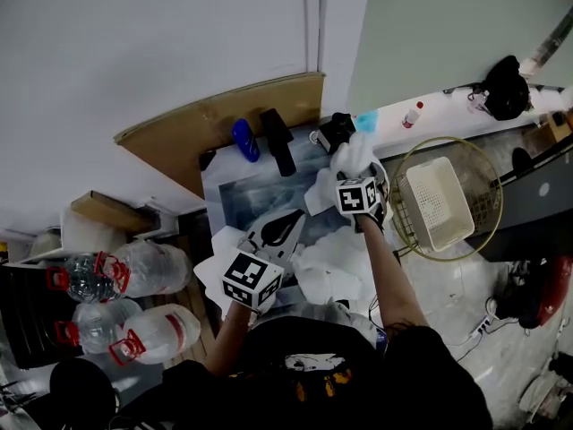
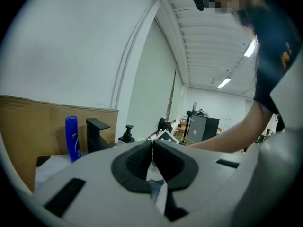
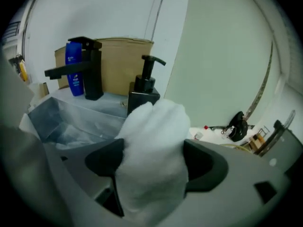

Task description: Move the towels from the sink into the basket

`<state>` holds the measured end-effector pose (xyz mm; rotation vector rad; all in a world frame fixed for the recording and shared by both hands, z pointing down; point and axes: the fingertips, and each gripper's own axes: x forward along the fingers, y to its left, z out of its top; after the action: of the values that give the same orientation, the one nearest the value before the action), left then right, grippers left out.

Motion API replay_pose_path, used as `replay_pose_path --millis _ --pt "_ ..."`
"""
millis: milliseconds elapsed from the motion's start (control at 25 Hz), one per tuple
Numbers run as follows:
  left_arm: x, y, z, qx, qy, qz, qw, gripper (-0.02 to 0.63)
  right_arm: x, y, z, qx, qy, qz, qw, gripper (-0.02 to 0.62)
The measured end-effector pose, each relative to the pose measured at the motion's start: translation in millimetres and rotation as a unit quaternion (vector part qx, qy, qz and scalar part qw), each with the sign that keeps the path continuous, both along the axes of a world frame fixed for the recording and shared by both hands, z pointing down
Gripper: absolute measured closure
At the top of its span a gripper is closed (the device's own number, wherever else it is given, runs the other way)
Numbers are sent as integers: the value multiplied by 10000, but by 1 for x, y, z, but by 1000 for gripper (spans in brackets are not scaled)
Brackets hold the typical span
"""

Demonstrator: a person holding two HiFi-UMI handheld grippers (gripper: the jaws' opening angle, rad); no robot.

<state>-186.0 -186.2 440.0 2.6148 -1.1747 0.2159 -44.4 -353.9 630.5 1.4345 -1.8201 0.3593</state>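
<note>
Over the sink [image 1: 237, 200], one white towel between spread fingers.
Just right of the sink, round wire basket [image 1: 488, 177] with a white crate [image 1: 437, 202] inside. In the sink's near end, heap of crumpled white towels [image 1: 327, 271]. At the sink's right edge, right gripper [image 3: 152, 155], fingers wide apart round a bunched towel [image 3: 156, 117] filling the gap. Nearer, left gripper [image 2: 152, 142] over the heap, fingertips closed together. Behind, black tap [image 3: 92, 74] and blue bottle [image 3: 74, 72].
</note>
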Motion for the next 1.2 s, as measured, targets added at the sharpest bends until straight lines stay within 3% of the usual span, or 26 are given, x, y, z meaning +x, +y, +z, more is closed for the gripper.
replay_pose_path --millis 120,480,880,1200 --pt "-9 -2 7 -89 -25 -32 10000 598 4 -6 7 -43 238 94 9997 219" --pt "-12 -5 8 -58 123 184 9997 598 5 11 -17 -18 -45 -146 9999 420" --pt "27 11 -10 118 282 620 9976 598 29 47 -116 1045 -589 -294 9923 433" --pt "75 5 -24 318 259 603 9973 598 70 63 -182 1772 -932 -433 9788 436"
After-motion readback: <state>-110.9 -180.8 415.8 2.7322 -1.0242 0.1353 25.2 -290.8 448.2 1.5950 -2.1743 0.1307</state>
